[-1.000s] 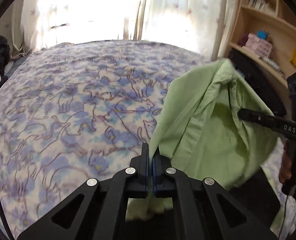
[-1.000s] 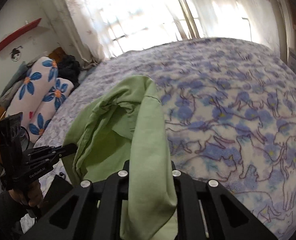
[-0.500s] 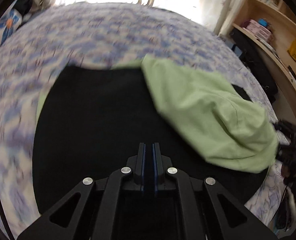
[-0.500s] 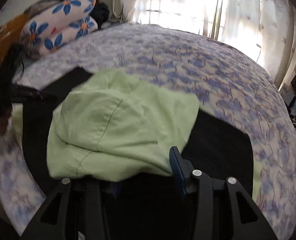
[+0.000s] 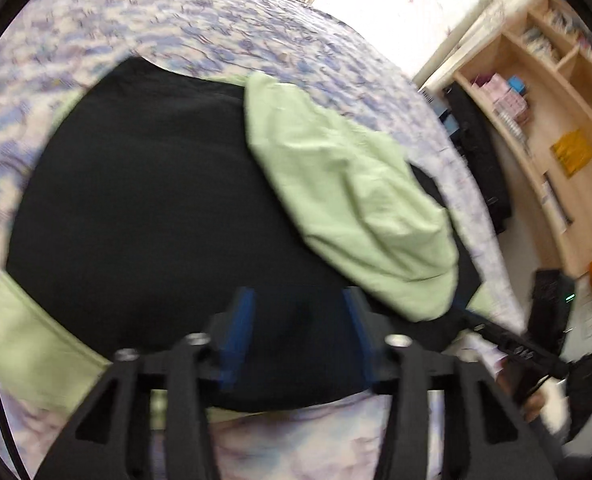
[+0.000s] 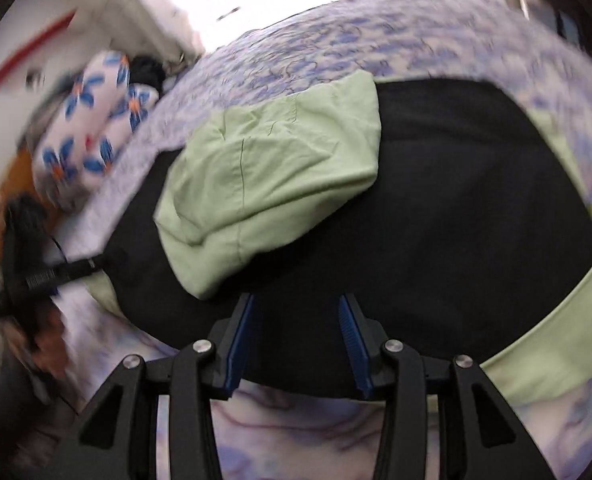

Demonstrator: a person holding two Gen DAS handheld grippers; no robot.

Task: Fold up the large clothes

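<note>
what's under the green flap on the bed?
The green flap lies folded over the garment's black panel, which rests on the patterned bedspread. More green shows at the garment's edges. Whatever lies directly beneath the flap is covered.

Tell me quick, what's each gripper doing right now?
Left gripper: jaws opening, nothing between them, over the black cloth.
Right gripper: open, holding nothing; the green cloth lies ahead, released.

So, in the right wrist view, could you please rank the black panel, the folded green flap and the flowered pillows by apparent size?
1. black panel
2. folded green flap
3. flowered pillows, though they lie farther from the camera, so true size is unsure.
</note>
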